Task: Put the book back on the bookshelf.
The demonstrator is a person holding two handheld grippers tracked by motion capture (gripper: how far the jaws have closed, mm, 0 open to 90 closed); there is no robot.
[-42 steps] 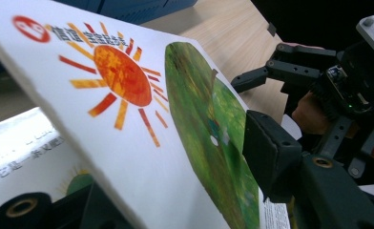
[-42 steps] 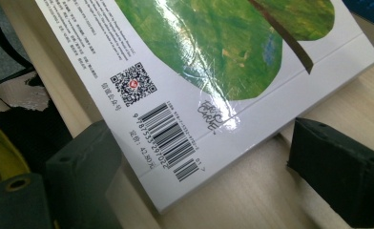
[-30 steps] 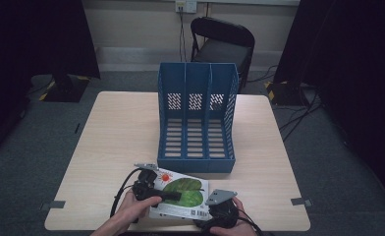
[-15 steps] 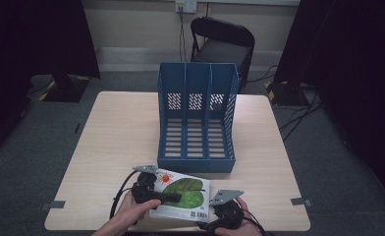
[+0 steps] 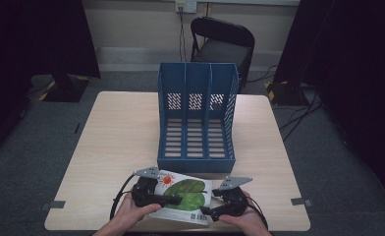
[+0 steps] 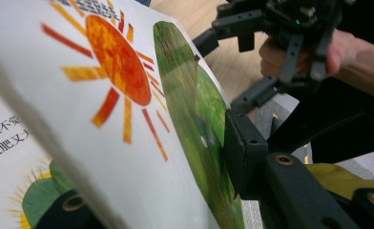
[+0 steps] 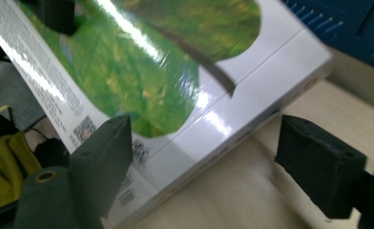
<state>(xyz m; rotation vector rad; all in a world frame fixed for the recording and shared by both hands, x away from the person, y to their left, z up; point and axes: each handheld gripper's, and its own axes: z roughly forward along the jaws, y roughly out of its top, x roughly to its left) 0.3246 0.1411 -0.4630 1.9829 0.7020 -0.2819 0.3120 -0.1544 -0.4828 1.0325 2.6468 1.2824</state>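
Left gripper (image 5: 173, 199) clamped on book (image 5: 183, 195), right gripper (image 5: 206, 212) agape; book lengthwise between them.

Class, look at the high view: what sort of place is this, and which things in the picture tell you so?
Probably a lab or studio corner set up for recording. A lone wooden table stands on grey carpet, black curtains hang at both sides, and cables trail over the floor beside a folding chair.

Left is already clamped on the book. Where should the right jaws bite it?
On the near right corner of the book, coming in from its right side. That corner tilts up off the table, so one jaw can likely slip beneath; the right gripper already straddles it, open.
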